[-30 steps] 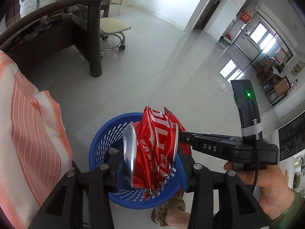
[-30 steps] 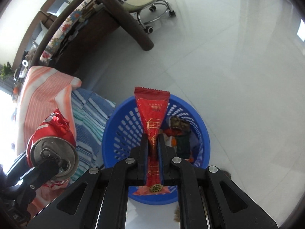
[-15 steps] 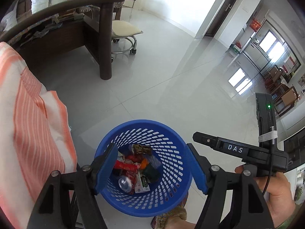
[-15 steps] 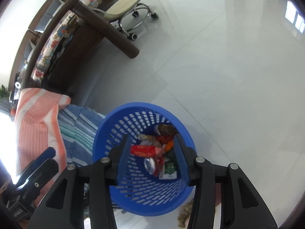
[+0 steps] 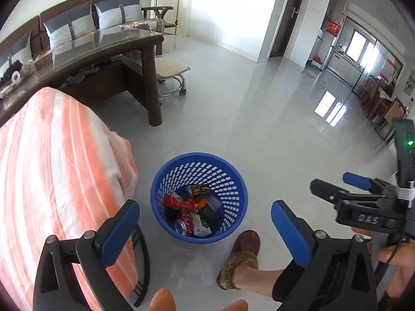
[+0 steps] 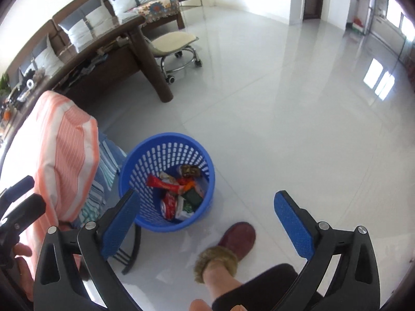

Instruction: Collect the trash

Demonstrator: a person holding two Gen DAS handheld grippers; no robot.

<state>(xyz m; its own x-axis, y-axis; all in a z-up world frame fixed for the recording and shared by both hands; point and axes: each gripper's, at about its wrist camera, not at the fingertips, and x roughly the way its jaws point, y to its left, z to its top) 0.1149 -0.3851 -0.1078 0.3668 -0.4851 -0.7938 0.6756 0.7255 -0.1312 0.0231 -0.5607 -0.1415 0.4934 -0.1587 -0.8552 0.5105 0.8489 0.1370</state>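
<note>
Two handheld grippers hang above a blue basket point(image 5: 198, 178) standing on a glossy pale tiled floor point(image 5: 259, 119). The left gripper point(image 5: 205, 223) has its blue pads spread wide apart and holds nothing. The right gripper point(image 6: 207, 213) is likewise spread wide and empty. The trash point(image 5: 190, 212) lies in the bottom of the basket: a crushed red can, a red wrapper, and dark green and white packets, jumbled together.

The drop looks complete, so the step in hand seems to be pulling away to look for more litter. Doing that well means lifting both tools straight up, clear of the rim, so the light basket is not tipped.

A slippered foot point(image 5: 242, 248) stands just beside the basket. An orange-striped cloth point(image 5: 52, 168) drapes over furniture at the left. Beyond are a dark wooden table point(image 5: 103, 51), a wheeled stool point(image 5: 170, 68), a cushioned bench and bright doorways.
</note>
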